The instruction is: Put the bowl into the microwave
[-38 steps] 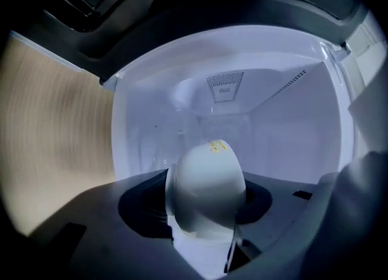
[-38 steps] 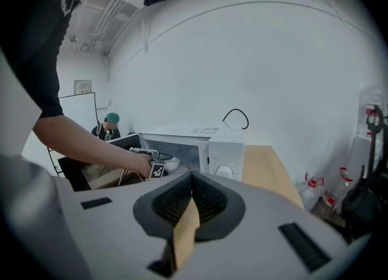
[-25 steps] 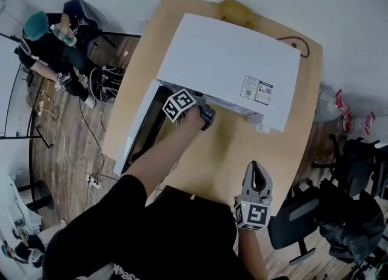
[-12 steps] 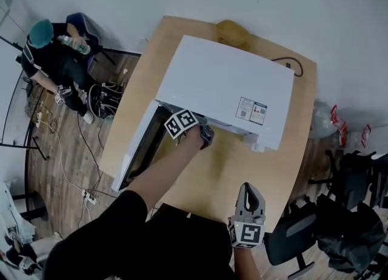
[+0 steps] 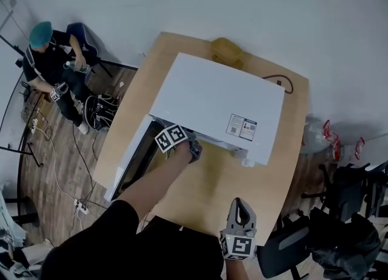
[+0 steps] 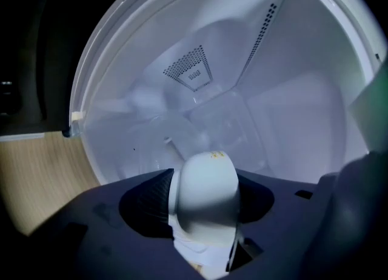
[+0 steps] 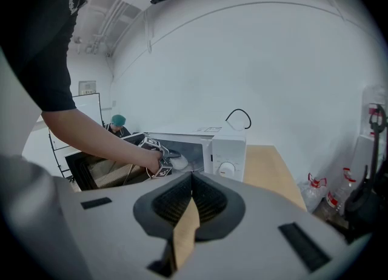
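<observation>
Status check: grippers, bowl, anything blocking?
Left gripper, jaws just closing on bowl, at microwave mouth. Right gripper shut, empty, off aside. Door open, nothing blocking.

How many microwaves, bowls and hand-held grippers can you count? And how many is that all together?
Microwave: 1
Bowl: 1
Hand-held grippers: 2
Total: 4

I can't read any txt: sticker [image 5: 241,127] on microwave [image 5: 212,97] top has print too small; yellow mark [image 6: 213,154] on bowl [image 6: 206,185] illegible.
</observation>
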Tool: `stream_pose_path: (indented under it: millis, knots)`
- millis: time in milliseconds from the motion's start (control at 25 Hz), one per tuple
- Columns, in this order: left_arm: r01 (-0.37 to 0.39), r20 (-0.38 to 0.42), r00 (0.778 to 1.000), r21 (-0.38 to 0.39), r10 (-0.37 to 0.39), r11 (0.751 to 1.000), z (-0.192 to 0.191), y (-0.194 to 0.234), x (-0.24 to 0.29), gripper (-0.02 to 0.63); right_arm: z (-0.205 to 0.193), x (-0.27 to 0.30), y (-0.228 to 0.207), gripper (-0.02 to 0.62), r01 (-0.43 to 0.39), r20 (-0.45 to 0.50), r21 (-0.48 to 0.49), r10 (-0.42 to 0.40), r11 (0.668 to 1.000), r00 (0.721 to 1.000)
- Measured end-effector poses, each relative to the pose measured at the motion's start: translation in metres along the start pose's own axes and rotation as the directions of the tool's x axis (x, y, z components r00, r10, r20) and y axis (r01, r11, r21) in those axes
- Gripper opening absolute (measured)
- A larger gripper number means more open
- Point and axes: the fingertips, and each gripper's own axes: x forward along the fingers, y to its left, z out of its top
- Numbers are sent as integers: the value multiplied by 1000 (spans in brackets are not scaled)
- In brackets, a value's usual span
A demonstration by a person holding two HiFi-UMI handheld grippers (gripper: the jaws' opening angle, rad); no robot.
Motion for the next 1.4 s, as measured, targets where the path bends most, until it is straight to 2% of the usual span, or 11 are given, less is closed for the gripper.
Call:
stream_pose_path:
  millis: [80,160,240,360,480,640,720,880,1040,1280,1400]
  knots:
    - [23,-8,1000,-26,-23,999,-5,-2,3,239,-2,-1,-3,60,0,-2,3,0,1000,1000]
    - [38,-17,999,-20,-39,999,-10,-7,6,239,-2,0,-6,60,3,-4,7,-3,1000,1000]
    - [36,-16,999,21,-35,999,-13,-10,9,239,1,1,-8,60,10,-2,8,-10,1000,1000]
    - [15,29,999,84,-17,996,-8,-11,8,241,-2,2,-12,60,5,2,6,-5,1000,1000]
    - [-38,50,998,132,32,991,-4,-6,6,262,-5,3,-15,60,4,2,11,-5,1000,1000]
    - [-85,44,996,243,76,966,0,-1,6,282,-6,5,-14,60,-6,-3,14,6,1000,1000]
    - [-89,39,996,273,81,958,0,0,7,293,-7,6,-13,60,-11,-8,16,11,1000,1000]
    - [-62,20,998,329,58,942,-1,-4,8,308,-6,9,-11,60,-23,-9,12,23,1000,1000]
    - [-28,-15,999,415,37,909,0,-6,8,316,-4,14,-12,60,-29,-10,3,29,1000,1000]
    - [-2,-15,1000,435,10,901,1,-3,3,322,3,10,-11,60,-27,-4,6,27,1000,1000]
    - [-2,-38,999,480,23,877,1,-2,2,325,-2,6,-3,60,-36,-10,3,36,999,999]
